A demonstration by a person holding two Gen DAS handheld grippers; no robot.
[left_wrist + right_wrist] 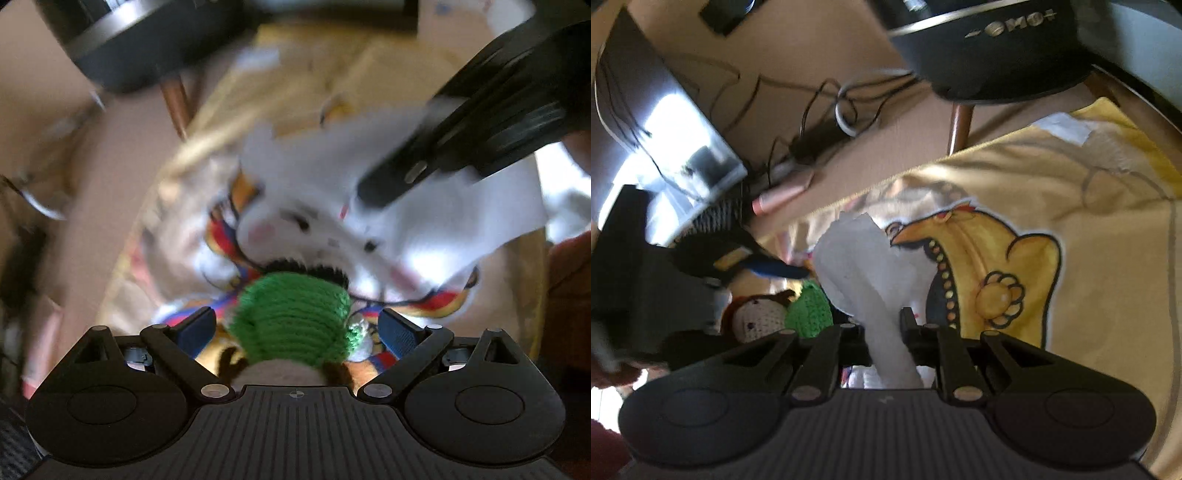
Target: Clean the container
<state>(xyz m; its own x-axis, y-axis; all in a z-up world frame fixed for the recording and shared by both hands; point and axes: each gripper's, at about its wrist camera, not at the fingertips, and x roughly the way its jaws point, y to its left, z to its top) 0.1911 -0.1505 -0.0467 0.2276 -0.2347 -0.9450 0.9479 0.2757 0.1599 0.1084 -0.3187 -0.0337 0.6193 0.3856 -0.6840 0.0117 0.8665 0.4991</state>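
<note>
A crocheted doll with a green knitted part (291,317) and a pale face (757,319) lies between the fingers of my left gripper (299,317). Its blue pads (199,325) stand wide apart and do not seem to press the doll. My right gripper (884,321) is shut on a crumpled white tissue (864,266) that sticks out ahead of its fingers. Seen from the left wrist, the right gripper (443,158) reaches in from the upper right over the white tissue (443,229). Below lies a yellow surface with a cartoon print (1015,280); the view is blurred.
A black round object (990,48) on a wooden leg (958,125) stands behind the yellow surface. Cables and a black adapter (820,136), a pink tube (779,197) and a clear box (683,147) lie on the brown floor to the left.
</note>
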